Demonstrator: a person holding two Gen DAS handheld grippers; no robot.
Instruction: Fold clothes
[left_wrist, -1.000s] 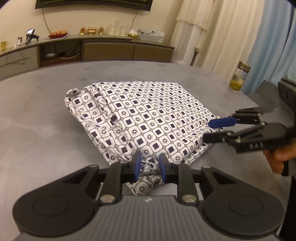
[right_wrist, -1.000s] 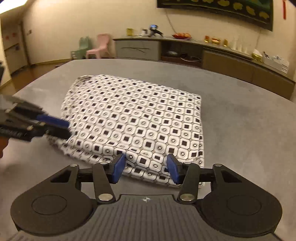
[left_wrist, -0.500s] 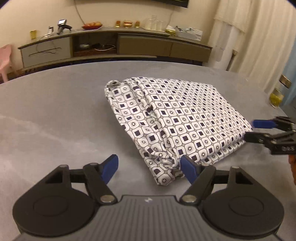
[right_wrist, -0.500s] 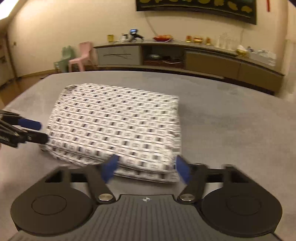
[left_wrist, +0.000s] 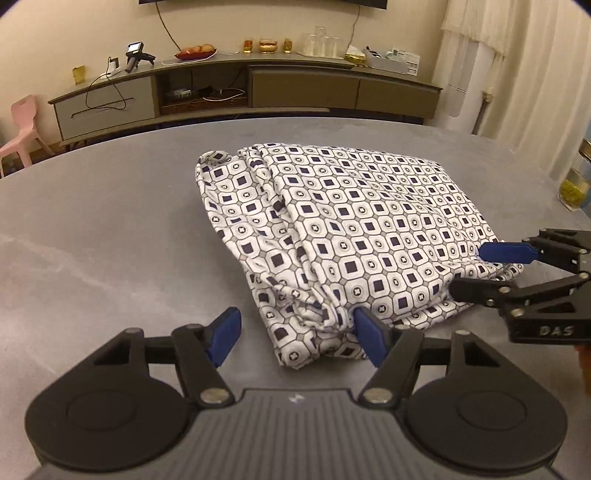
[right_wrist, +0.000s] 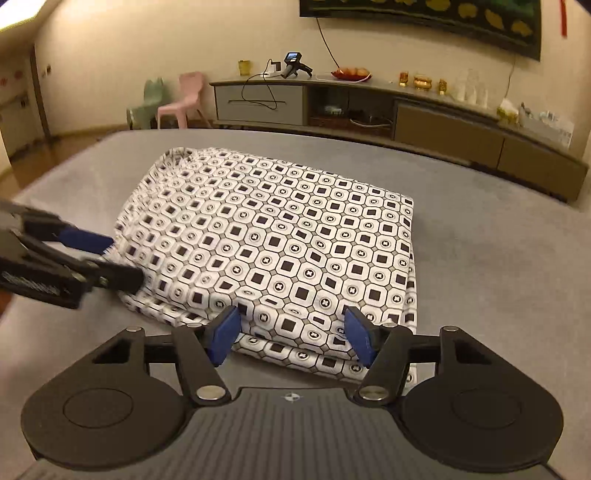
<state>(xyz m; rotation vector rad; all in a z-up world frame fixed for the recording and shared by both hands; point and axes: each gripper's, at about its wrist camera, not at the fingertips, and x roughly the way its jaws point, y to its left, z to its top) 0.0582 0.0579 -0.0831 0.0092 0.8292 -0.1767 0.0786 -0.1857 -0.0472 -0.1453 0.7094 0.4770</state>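
Note:
A folded white cloth with dark squares (left_wrist: 351, 240) (right_wrist: 280, 243) lies on the grey table (left_wrist: 103, 236). My left gripper (left_wrist: 297, 338) is open with its jaws closing. The cloth's bunched near corner lies between its fingers, against the right pad (left_wrist: 369, 339), while the left pad stands off over bare table. In the right wrist view the left gripper (right_wrist: 114, 258) sits at the cloth's left edge. My right gripper (right_wrist: 291, 336) is open, jaws closing, with the cloth's layered near edge between its pads. In the left wrist view the right gripper (left_wrist: 474, 269) straddles the cloth's right corner.
A glass jar with yellow contents (left_wrist: 570, 188) stands near the table's right edge. Beyond the table runs a long sideboard (left_wrist: 258, 85) (right_wrist: 406, 110) with small items on top. Two small chairs (right_wrist: 177, 99) stand at the back left. A hand (left_wrist: 583, 365) shows behind the right gripper.
My left gripper let go of the bunched cloth corner, opened wide and swung its view leftward. The right gripper's jaws spread wider and it drew back slightly along the near edge.

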